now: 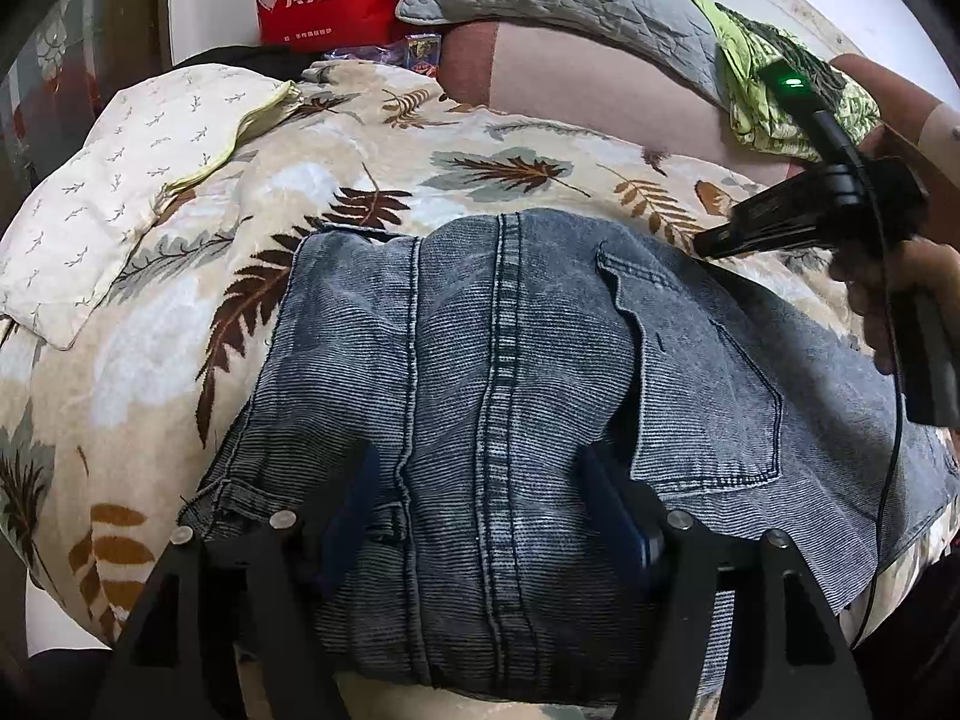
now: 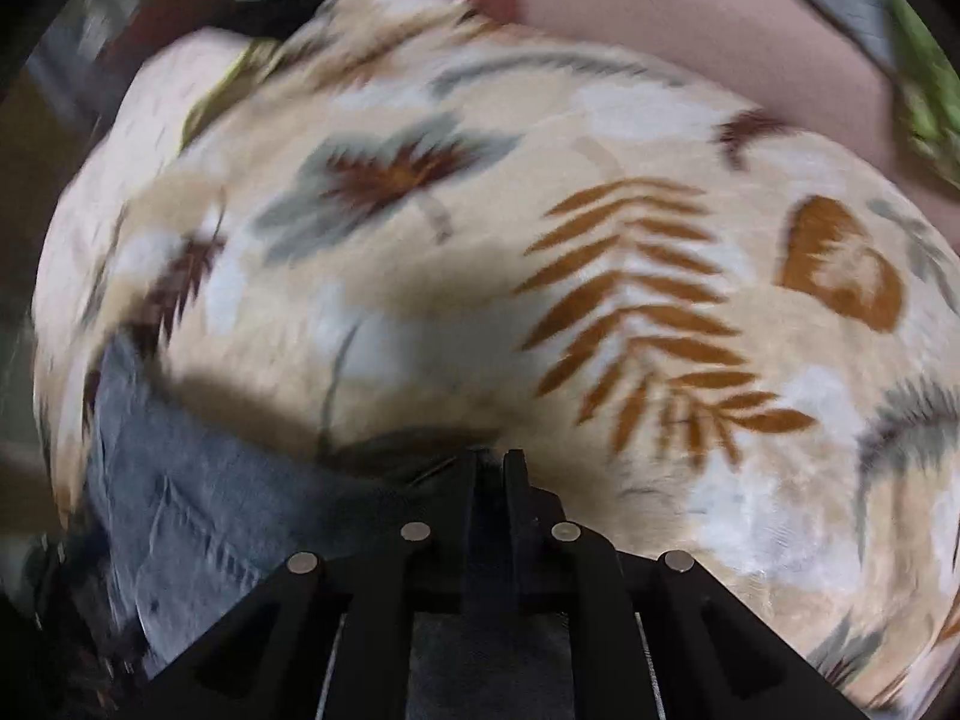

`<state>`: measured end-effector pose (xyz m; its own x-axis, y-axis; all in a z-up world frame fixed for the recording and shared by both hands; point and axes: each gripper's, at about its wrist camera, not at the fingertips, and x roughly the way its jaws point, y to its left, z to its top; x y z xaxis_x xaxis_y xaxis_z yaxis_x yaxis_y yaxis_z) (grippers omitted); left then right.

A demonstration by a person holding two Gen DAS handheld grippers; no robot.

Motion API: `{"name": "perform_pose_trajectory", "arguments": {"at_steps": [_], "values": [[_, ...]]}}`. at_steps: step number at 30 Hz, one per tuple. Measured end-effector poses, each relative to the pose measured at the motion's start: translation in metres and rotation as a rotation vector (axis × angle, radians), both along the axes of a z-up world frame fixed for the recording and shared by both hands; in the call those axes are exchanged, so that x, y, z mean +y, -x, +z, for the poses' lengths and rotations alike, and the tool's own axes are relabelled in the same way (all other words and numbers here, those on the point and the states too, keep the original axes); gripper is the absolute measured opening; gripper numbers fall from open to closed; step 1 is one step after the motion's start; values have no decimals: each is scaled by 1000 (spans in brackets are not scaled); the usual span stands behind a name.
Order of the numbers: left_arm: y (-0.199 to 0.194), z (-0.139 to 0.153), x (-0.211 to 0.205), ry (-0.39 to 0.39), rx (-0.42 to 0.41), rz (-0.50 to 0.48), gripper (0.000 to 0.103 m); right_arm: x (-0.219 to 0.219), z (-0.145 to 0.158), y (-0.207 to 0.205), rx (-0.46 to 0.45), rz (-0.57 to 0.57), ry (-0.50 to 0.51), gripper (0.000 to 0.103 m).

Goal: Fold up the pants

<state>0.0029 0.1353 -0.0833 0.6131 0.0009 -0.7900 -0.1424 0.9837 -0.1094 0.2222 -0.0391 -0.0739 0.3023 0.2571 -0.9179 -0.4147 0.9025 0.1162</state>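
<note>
Leaf-print blanket (image 1: 180, 324) | left fingers (image 1: 354, 510) wide over jeans (image 1: 510, 396) | right fingers (image 2: 516, 474) pressed together, blurred

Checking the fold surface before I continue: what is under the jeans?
The jeans lie on a cream leaf-print blanket, which shows around their edges. Whatever sits directly beneath the denim is covered and cannot be seen.

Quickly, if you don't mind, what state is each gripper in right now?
Left gripper: open, fingers straddling the jeans, not clamped.
Right gripper: closed, holding nothing visible.
</note>
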Motion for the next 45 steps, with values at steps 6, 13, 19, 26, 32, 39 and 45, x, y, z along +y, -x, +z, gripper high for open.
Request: {"name": "perform_pose_trajectory", "arguments": {"at_steps": [6, 13, 19, 26, 32, 39, 45], "values": [[3, 4, 5, 42, -10, 31, 71, -59, 39, 68, -19, -128, -218, 12], [7, 31, -6, 23, -80, 53, 71, -150, 5, 156, 118, -331, -418, 12], [-13, 4, -20, -24, 80, 50, 78, -205, -45, 165, 263, -504, -571, 14], [-9, 25, -20, -17, 45, 98, 79, -239, -19, 183, 109, -534, -574, 43], [-18, 1, -1, 33, 121, 121, 81, -261, -23, 193, 131, -602, -641, 55], [-14, 2, 17, 88, 92, 138, 81, -324, 6, 248, 62, -788, -714, 55], [-9, 15, 19, 83, 65, 171, 81, -385, -1, 285, 82, -1035, -690, 55]]}}
